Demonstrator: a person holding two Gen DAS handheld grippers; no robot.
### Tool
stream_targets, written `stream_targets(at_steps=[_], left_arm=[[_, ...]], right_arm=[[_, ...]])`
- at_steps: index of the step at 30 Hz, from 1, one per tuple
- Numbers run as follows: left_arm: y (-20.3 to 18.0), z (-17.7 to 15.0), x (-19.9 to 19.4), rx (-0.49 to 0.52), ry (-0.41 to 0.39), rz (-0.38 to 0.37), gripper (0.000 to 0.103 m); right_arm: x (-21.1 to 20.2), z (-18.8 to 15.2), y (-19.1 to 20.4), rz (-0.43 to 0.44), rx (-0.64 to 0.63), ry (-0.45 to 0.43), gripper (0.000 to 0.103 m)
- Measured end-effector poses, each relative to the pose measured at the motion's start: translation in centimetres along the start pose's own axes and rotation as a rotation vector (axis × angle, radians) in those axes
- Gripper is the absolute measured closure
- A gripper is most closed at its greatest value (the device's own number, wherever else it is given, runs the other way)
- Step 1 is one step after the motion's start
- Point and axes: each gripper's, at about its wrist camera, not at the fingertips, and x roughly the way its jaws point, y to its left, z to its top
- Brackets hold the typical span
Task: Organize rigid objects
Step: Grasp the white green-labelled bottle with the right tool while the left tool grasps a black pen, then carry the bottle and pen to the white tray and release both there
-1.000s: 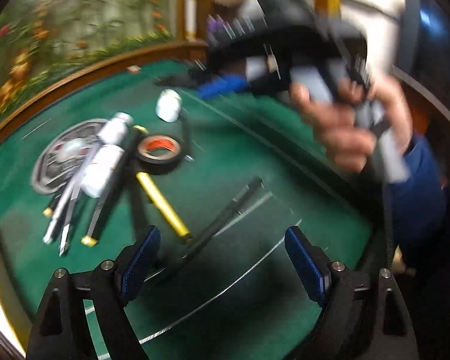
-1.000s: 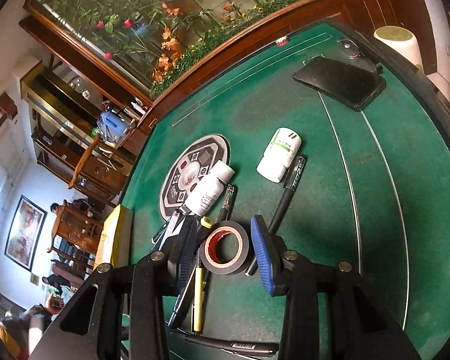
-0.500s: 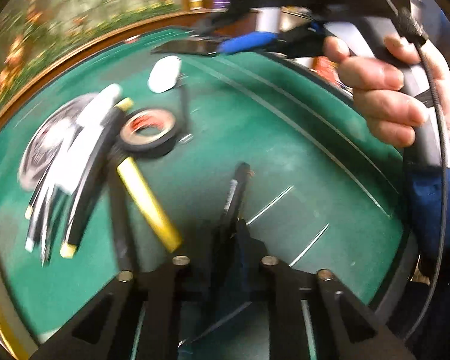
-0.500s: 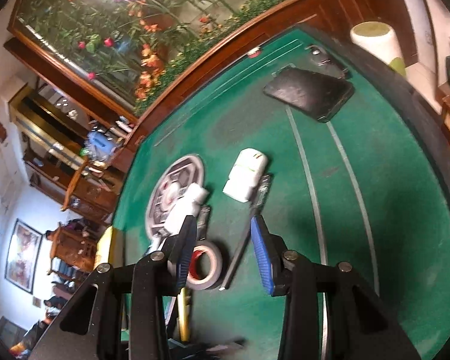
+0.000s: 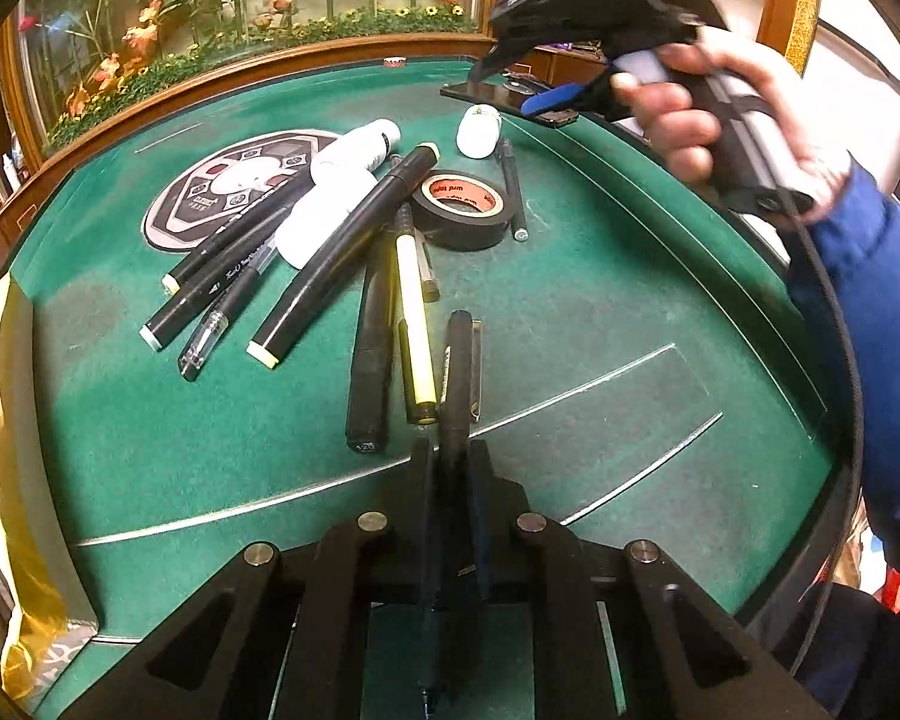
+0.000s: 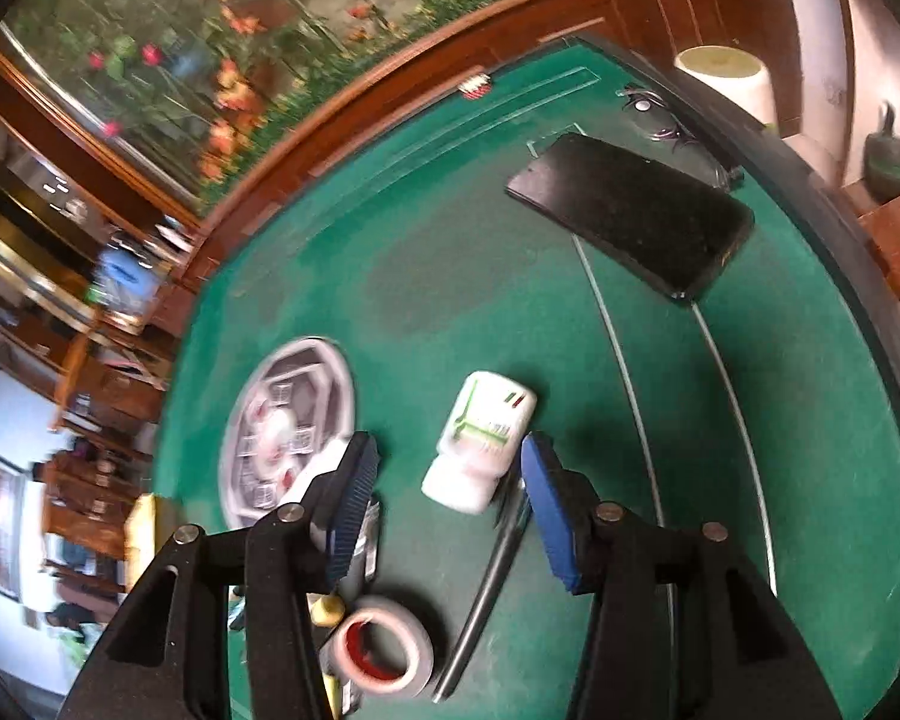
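My left gripper (image 5: 453,459) is shut on a black pen (image 5: 457,360) that lies on the green felt table (image 5: 600,312), beside a yellow pen (image 5: 414,324) and a black marker (image 5: 369,354). Several more markers, a large white bottle (image 5: 330,204) and a black tape roll (image 5: 459,210) lie beyond. My right gripper (image 6: 448,450), held by a hand (image 5: 720,114) at the far right, hovers over a small white bottle (image 6: 480,438). Its jaws are opening, and the bottle shows between the blue pads (image 6: 546,504) without touching them.
A black phone (image 6: 630,210) lies near the far right edge, with glasses behind it. A round patterned disc (image 6: 282,426) sits at the left. Another black pen (image 6: 486,588) lies next to the tape roll (image 6: 384,651). A wooden rim bounds the table.
My left gripper closed on the black pen and swung it alongside the yellow pen. My right gripper moved away from the tape toward the small white bottle, and its jaws widened.
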Motion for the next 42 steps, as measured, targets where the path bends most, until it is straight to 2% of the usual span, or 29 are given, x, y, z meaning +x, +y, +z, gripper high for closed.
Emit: stream_targets(at_steps=[3,4,6,10,15,20,30,42], left_arm=[[0.1,-0.1,-0.1,0.011,-0.001,0.011,0.092],[0.0,0.0,0.0,0.016,-0.002,0.015,0.092],[0.1,0.1,0.1,0.012,-0.006,0.011,0.092],[0.4,0.1,0.2,-0.004,-0.032,0.005,0.092],[0.9,0.3,0.0,-0.065,-0.05,-0.102,0.094],[0.8,0.5,-0.3,-0.08,-0.066,-0.117,0.094],[2.6,0.7,-3.2,-0.148,-0.158,-0.116,0.094],[8.2,-0.3,-8.0,-0.284,-0.292,-0.044,0.094]], right_arm=[[1.5,0.1,0.4,-0.076,-0.015,0.021,0.055],[2.2,0.0,0.5,-0.083,-0.017,0.024,0.056],[3.2,-0.4,1.2,-0.088,-0.047,0.034,0.068],[3.3,-0.8,2.0,-0.097,-0.131,0.011,0.069],[1.1,-0.5,0.8,-0.039,-0.11,-0.045,0.069],[-1.5,-0.4,1.0,0.062,-0.093,-0.092,0.069],[-4.5,-3.0,6.0,0.203,-0.242,-0.132,0.069],[-4.1,-7.7,10.9,0.297,-0.42,-0.077,0.069]])
